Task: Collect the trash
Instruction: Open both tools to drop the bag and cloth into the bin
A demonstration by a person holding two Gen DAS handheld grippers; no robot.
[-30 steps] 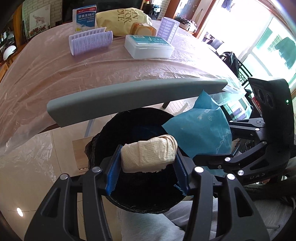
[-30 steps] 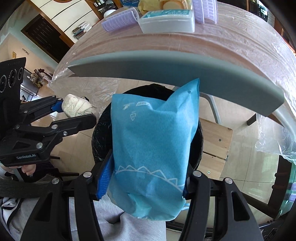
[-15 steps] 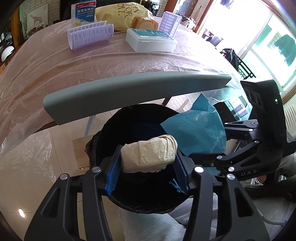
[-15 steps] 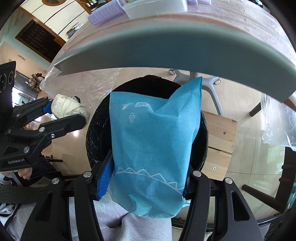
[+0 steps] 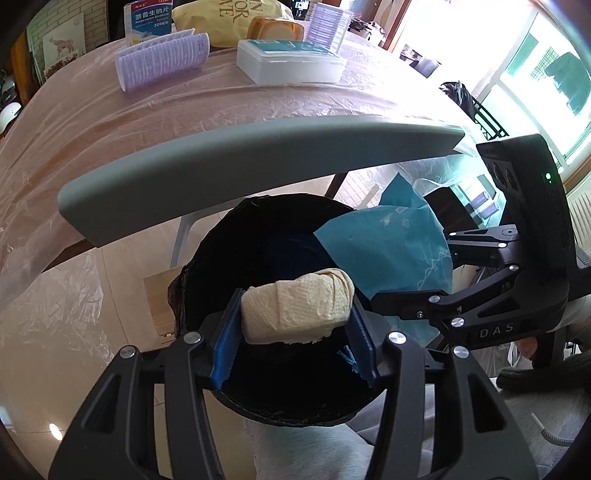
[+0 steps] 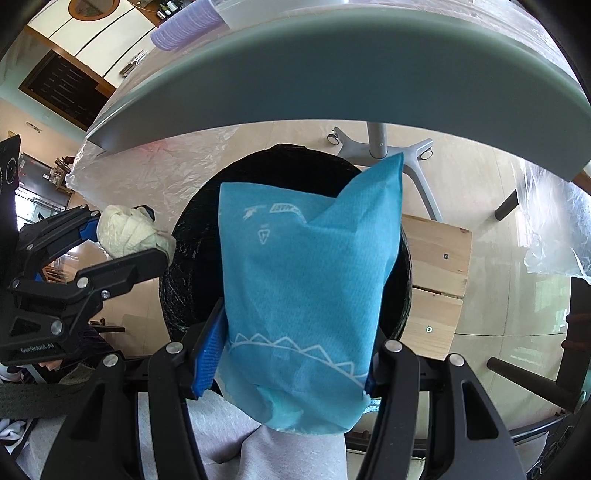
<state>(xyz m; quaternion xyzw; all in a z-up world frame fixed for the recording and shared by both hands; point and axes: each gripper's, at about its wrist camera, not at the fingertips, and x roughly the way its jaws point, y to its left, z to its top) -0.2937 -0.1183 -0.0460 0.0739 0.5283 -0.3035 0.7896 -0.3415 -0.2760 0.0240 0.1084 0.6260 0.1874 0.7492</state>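
A round black trash bin (image 5: 207, 273) (image 6: 184, 266) stands on the floor below the table edge. My left gripper (image 5: 293, 341) is shut on a crumpled cream paper towel wad (image 5: 295, 310) and holds it over the bin's near rim; the wad also shows in the right wrist view (image 6: 125, 232). My right gripper (image 6: 291, 362) is shut on a blue non-woven wrapper (image 6: 306, 280) and holds it over the bin's opening; the wrapper also shows in the left wrist view (image 5: 388, 251).
The grey table edge (image 5: 240, 162) (image 6: 332, 70) overhangs the bin. On the plastic-covered table stand a white box (image 5: 291, 62), a purple ribbed holder (image 5: 162, 59), a yellow bag (image 5: 225, 18) and a medicine box (image 5: 147, 18). A wooden board (image 6: 432, 266) and a chair base (image 6: 380, 147) are on the floor.
Both grippers have shifted a little lower and closer over the bin while keeping hold of the paper wad and the blue wrapper.
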